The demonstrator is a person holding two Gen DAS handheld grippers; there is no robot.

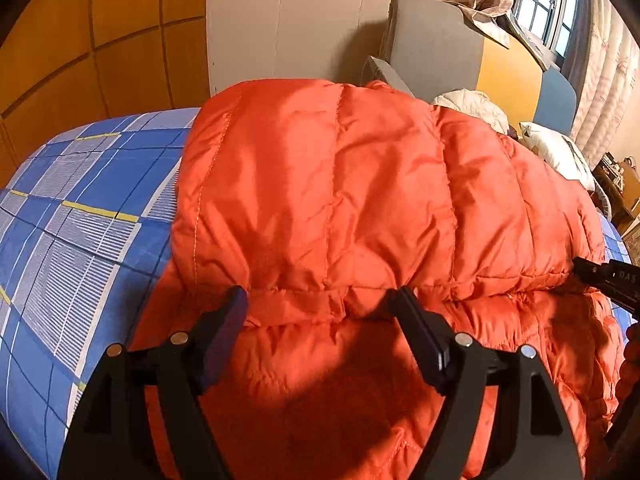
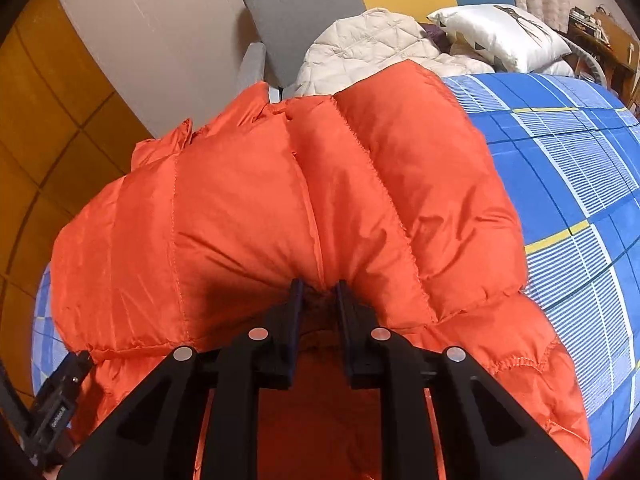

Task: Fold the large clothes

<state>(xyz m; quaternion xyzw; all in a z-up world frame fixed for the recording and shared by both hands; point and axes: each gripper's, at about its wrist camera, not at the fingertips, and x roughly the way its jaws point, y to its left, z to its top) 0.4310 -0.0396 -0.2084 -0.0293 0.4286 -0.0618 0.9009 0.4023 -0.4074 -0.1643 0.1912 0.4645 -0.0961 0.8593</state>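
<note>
Right gripper [image 2: 319,286] pinched on puffy orange quilted down jacket [image 2: 280,200], left gripper [image 1: 320,300] spread wide at its hem, lower centre; gripper lettering unreadable.

Open bed [image 1: 80,208] on both sides of orange jacket [image 1: 320,184] — bare plaid sheet, room to pass. Far end blocked: white jacket [image 2: 360,52], pillow [image 2: 500,32], grey chair [image 2: 296,12] up vs wall.
</note>
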